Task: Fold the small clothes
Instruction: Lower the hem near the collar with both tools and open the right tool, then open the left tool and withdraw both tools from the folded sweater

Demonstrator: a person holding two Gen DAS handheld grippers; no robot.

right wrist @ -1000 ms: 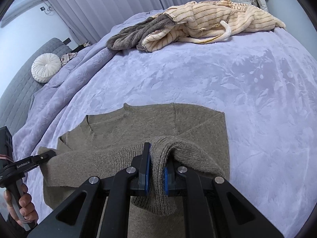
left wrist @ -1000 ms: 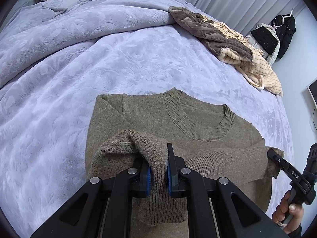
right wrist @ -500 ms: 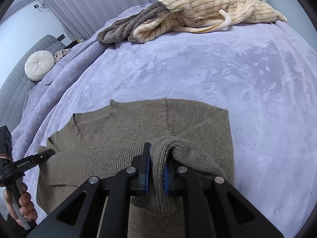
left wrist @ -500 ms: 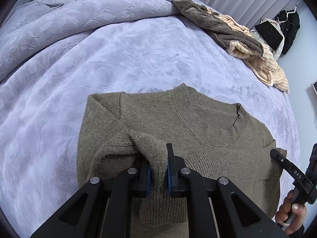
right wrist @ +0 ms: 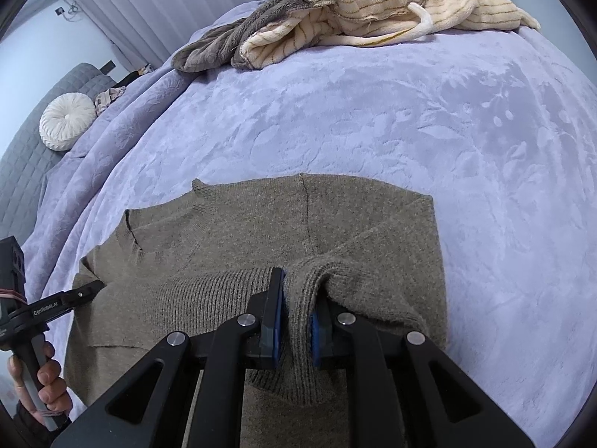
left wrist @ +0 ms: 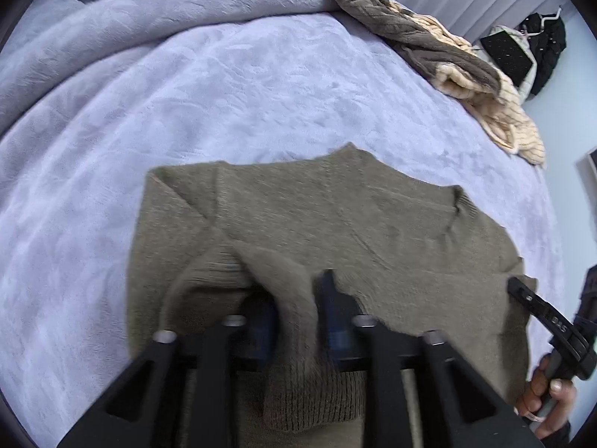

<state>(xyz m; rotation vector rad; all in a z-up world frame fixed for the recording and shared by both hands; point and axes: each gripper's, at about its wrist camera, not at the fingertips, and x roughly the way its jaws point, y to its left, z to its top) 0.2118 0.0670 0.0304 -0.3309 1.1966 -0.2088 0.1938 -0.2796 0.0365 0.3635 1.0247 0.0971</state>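
Note:
An olive knitted sweater (left wrist: 335,216) lies flat on the lavender bedspread (left wrist: 224,93), collar toward the far side and both sleeves folded across the body. My left gripper (left wrist: 294,291) is low over the left sleeve fold. Its jaws are opening, and the blurred ridge of fabric sits loosely between the spread blue pads. In the right wrist view the sweater (right wrist: 261,224) shows its right half. My right gripper (right wrist: 298,291) is just starting to open, and its pads still pinch the right sleeve fold. A hand holds each gripper handle.
A heap of cream striped and grey-brown clothes (right wrist: 354,11) lies at the far side of the bed (right wrist: 447,130). A white round cushion (right wrist: 67,121) rests on a grey quilted surface at the left. Dark garments (left wrist: 544,44) hang by the wall.
Both grippers have sunk toward the sweater, laying the sleeve folds onto its body. The left jaws have spread apart from the fabric. The right jaws look nearly the same.

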